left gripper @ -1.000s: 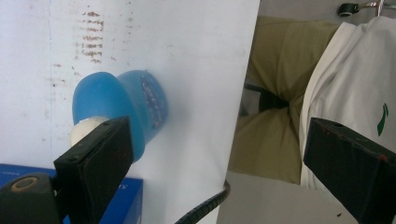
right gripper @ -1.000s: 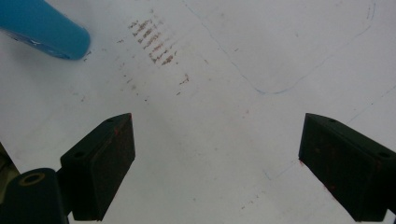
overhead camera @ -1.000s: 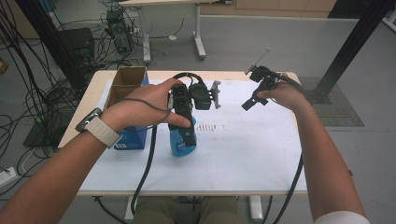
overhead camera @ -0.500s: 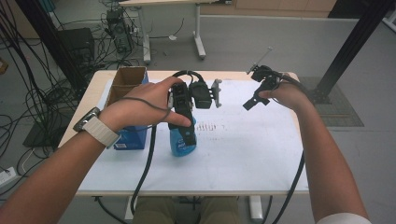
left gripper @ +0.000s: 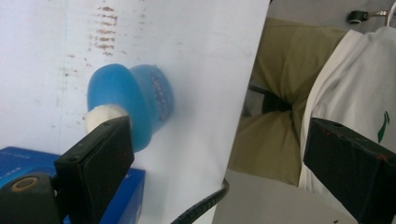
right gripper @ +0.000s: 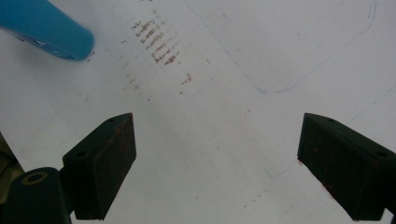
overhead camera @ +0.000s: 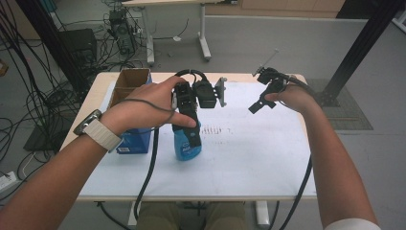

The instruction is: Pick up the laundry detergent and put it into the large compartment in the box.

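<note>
**Both grippers wide open over the table, blue bottle under the left one**

The left gripper (left gripper: pixel 215 168) has its two black jaws spread far apart, with nothing pressed between the pads. In the left gripper view one jaw sits just in front of the white neck of the blue bottle (left gripper: pixel 133 100); whether it touches the neck cannot be told, and the other jaw stands well away, over the table edge and the person's lap. In the high view the left hand (overhead camera: pixel 139 108) grips this tool right above the bottle (overhead camera: pixel 186 143), which stands upright on the white table (overhead camera: pixel 249 158), near its middle and just beside a blue box (overhead camera: pixel 131 143). An open cardboard box (overhead camera: pixel 129 84) stands behind the blue one, at the table's far left corner.

The right gripper (right gripper: pixel 217 168) is also spread wide and holds nothing; below it lies bare tabletop with a patch of brown smudges (right gripper: pixel 156 44). The right hand (overhead camera: pixel 292 98) carries it above the far right part of the table, well apart from the bottle.
</note>
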A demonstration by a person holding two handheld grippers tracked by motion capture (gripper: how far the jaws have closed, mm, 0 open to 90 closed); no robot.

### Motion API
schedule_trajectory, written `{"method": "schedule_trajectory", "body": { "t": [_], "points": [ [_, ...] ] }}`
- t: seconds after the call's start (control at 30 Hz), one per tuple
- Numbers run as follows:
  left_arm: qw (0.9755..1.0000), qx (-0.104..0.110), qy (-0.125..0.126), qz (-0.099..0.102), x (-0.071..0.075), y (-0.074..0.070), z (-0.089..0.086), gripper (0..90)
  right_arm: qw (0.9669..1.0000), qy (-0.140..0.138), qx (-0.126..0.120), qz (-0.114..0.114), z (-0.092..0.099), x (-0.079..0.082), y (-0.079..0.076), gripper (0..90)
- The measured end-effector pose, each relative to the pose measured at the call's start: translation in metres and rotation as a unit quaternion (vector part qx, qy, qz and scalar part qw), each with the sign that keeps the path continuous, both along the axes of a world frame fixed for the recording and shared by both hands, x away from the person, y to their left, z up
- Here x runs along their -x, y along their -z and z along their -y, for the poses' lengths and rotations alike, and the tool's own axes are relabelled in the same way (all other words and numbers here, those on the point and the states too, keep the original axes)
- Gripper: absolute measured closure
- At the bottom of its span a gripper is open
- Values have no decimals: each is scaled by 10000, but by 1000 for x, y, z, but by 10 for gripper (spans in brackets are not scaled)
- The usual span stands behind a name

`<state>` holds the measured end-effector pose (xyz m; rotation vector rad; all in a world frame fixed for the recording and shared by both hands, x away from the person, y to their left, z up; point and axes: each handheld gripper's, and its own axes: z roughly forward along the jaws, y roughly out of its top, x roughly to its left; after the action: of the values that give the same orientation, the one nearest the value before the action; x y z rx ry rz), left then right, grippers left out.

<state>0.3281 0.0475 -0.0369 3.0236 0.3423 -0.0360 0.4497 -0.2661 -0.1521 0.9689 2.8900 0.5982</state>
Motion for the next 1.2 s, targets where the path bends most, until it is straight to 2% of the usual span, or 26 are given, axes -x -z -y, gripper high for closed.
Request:
{"method": "schedule_trajectory", "body": {
  "t": [0.33, 0.6, 0.9, 0.97, 1.2],
  "points": [
    [9992, 23, -374, 102, 0, -9, -5, 90, 10000, -14, 2, 31, 1, 1, -2, 116],
    [9984, 2, -557, 117, -3, -13, -5, 90, 10000, -4, -20, 35, 2, 1, -3, 114],
    [9958, -53, -900, 184, -5, -16, -5, 91, 10000, -24, -26, 66, 3, 1, -3, 114],
    [9943, -107, -1031, 232, -6, -15, -4, 91, 10000, -22, -30, 64, 3, 1, -2, 114],
    [9929, -93, -1169, 188, -11, -14, -7, 94, 10000, 1, -23, 28, 2, 0, -2, 114]
  ]
}}
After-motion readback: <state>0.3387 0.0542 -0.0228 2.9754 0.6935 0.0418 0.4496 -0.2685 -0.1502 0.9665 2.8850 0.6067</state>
